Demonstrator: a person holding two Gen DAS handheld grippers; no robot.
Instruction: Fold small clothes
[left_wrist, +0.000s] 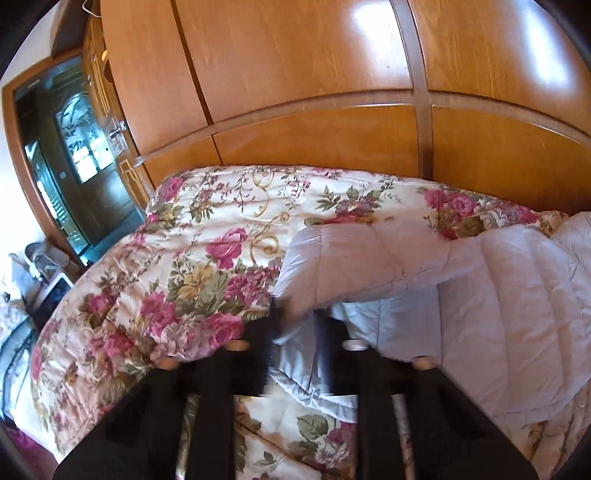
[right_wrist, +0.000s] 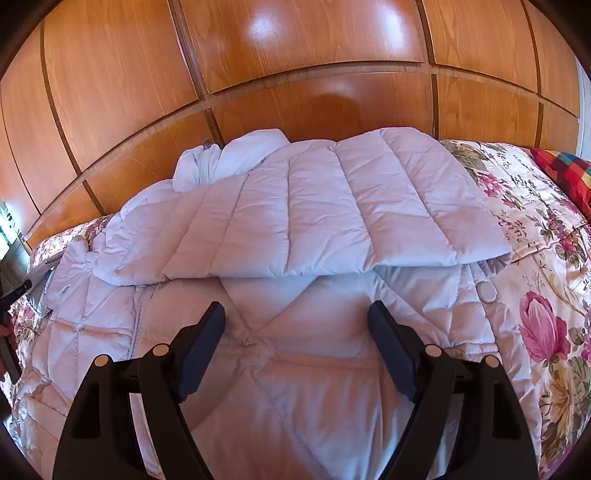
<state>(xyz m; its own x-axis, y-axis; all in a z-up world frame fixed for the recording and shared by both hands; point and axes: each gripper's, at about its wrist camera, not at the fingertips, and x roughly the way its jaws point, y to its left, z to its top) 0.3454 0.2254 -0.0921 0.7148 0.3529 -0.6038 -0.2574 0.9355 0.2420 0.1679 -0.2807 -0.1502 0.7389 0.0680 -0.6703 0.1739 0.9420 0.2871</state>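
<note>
A pale lilac quilted puffer jacket (right_wrist: 295, 229) lies on the floral bedspread (right_wrist: 535, 258), one half folded over across its body. In the left wrist view the jacket (left_wrist: 498, 295) lies at the right, and its sleeve (left_wrist: 351, 258) is lifted off the bed. My left gripper (left_wrist: 295, 321) is shut on the sleeve's cuff, with fabric bunched between the fingers. My right gripper (right_wrist: 295, 321) is open and empty, just above the jacket's lower body.
A glossy wooden wardrobe (right_wrist: 295, 74) stands right behind the bed. A colourful checked cushion (right_wrist: 565, 173) lies at the bed's far right. In the left wrist view the bedspread (left_wrist: 184, 258) stretches left to a glass door (left_wrist: 74, 166) and floor clutter (left_wrist: 40, 273).
</note>
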